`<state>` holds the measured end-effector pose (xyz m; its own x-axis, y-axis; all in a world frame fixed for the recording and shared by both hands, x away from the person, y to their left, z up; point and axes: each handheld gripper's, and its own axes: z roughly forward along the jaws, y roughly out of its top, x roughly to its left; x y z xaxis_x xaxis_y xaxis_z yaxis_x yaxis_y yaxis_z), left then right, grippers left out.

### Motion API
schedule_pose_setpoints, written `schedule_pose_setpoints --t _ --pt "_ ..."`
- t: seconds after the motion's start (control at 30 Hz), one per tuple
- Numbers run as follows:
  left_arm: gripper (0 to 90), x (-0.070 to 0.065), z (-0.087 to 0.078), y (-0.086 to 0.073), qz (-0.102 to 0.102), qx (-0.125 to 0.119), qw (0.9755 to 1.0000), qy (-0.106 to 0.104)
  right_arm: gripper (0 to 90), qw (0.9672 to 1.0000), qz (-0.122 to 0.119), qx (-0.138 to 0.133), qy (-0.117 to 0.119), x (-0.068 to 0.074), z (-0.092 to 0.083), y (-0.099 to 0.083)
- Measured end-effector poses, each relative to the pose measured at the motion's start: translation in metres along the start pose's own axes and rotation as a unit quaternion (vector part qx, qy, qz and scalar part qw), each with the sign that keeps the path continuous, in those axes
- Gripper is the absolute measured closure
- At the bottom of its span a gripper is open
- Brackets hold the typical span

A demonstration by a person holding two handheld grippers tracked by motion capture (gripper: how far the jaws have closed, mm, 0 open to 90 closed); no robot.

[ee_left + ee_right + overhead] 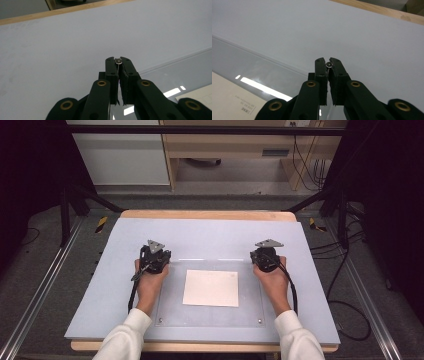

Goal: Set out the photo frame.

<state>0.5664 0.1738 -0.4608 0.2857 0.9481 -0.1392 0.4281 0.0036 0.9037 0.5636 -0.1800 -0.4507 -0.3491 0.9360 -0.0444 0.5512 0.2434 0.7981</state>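
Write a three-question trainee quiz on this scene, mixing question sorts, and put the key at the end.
1. True or false: the sheet of paper lies under the clear plate.
2. What does the left gripper pinch at its tips? A) the paper's edge B) a small round stud C) a cable
3. In a word, how do the right gripper jaws stand?

Key
1. True; the paper shows through the clear plate, which lies on the grey mat.
2. B; a small round stud sits between the tips at a far corner of the plate.
3. Shut, on another stud.
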Motion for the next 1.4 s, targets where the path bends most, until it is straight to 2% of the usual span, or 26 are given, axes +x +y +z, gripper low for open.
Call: schedule_pose_setpoints --t 0.07,0.37,0.63,0.83,0.97,1.03,1.23,1.4 --pt "84.9 0.0 0.001 0.002 -0.009 0.003 0.9999 -0.003 85.9 1.0 -0.001 0.008 0.001 -0.001 0.0 0.002" --pt "85.0 0.003 0.003 0.009 0.005 0.038 0.9993 -0.004 86.0 0.9991 -0.001 0.043 0.007 -0.003 0.002 0.011" --pt "85.0 0.005 0.009 0.019 0.016 0.086 0.9962 0.002 86.0 0.9975 0.006 0.07 0.012 -0.005 0.005 0.019" --pt "85.0 0.005 0.011 0.023 0.014 0.101 0.9947 0.009 85.9 0.9948 0.016 0.099 0.013 -0.006 0.008 0.028" --pt "85.0 0.004 0.014 0.025 0.007 0.109 0.9938 0.02 85.9 0.994 0.022 0.107 0.009 -0.005 0.01 0.03" --pt "85.0 0.005 0.015 0.027 0.009 0.119 0.9927 0.022 85.9 0.9932 0.028 0.112 0.01 -0.006 0.011 0.032" --pt "84.9 0.005 0.019 0.031 0.005 0.13 0.9912 0.023 85.8 0.9898 0.04 0.135 0.021 -0.011 0.016 0.04" --pt "84.8 0.006 0.021 0.033 0.01 0.141 0.9897 0.024 85.7 0.9895 0.043 0.135 0.026 -0.012 0.016 0.04"
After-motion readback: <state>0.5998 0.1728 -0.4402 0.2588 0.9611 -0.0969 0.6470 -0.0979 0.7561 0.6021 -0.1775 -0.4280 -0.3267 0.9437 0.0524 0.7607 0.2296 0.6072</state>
